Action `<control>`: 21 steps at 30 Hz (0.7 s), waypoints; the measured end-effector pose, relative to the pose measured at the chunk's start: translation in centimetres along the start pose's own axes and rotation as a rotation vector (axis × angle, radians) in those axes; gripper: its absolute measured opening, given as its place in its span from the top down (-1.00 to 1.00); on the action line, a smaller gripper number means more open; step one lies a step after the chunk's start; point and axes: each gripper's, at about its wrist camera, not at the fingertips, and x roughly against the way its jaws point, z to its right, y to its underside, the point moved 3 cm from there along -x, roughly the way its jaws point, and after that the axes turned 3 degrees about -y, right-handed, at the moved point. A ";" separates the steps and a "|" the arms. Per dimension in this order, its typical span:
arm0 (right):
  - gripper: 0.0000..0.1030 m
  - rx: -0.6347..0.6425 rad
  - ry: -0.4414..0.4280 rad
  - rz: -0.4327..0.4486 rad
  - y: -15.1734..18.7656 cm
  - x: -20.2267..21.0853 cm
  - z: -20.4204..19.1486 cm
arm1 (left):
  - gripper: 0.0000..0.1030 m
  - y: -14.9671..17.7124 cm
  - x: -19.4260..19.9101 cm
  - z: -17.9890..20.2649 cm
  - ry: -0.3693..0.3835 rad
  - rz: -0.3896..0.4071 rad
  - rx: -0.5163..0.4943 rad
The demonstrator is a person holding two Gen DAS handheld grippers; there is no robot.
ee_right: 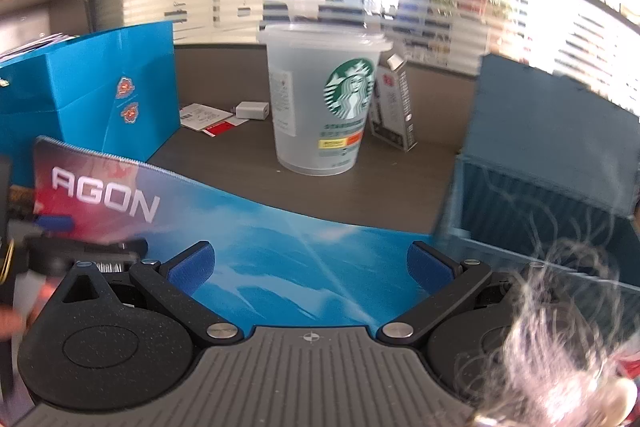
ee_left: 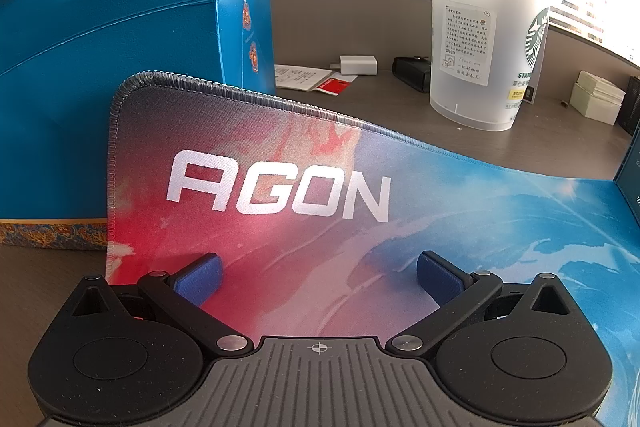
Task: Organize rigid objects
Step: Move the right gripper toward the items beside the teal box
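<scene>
A frosted Starbucks cup (ee_left: 476, 43) stands upright on the brown desk beyond the AGON mouse mat (ee_left: 280, 211); it also shows in the right wrist view (ee_right: 320, 99). My left gripper (ee_left: 318, 277) is open and empty over the mat's red end. My right gripper (ee_right: 310, 265) is open and empty over the mat's blue part (ee_right: 280, 247). A small carton (ee_right: 394, 103) stands behind the cup. A white charger (ee_left: 358, 65) and a black case (ee_left: 412, 73) lie further back.
A tall blue gift bag (ee_left: 120, 67) stands at the left, also in the right wrist view (ee_right: 92, 99). A blue box (ee_right: 552, 163) stands at the right. Papers (ee_left: 304, 77) lie by the bag. A white box (ee_left: 596, 97) sits far right. A fluffy thing (ee_right: 560, 339) blocks the lower right.
</scene>
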 end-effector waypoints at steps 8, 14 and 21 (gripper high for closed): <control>-1.00 0.014 0.096 -0.018 1.2 2.9 3.7 | -1.00 0.0 0.0 0.0 0.001 0.000 0.001; -1.00 0.027 0.144 -0.020 1.7 3.5 5.0 | -1.00 0.0 0.0 0.0 0.001 0.000 0.001; -1.00 0.027 0.164 -0.036 2.3 3.3 5.5 | -1.00 0.0 0.0 0.0 0.001 0.000 0.001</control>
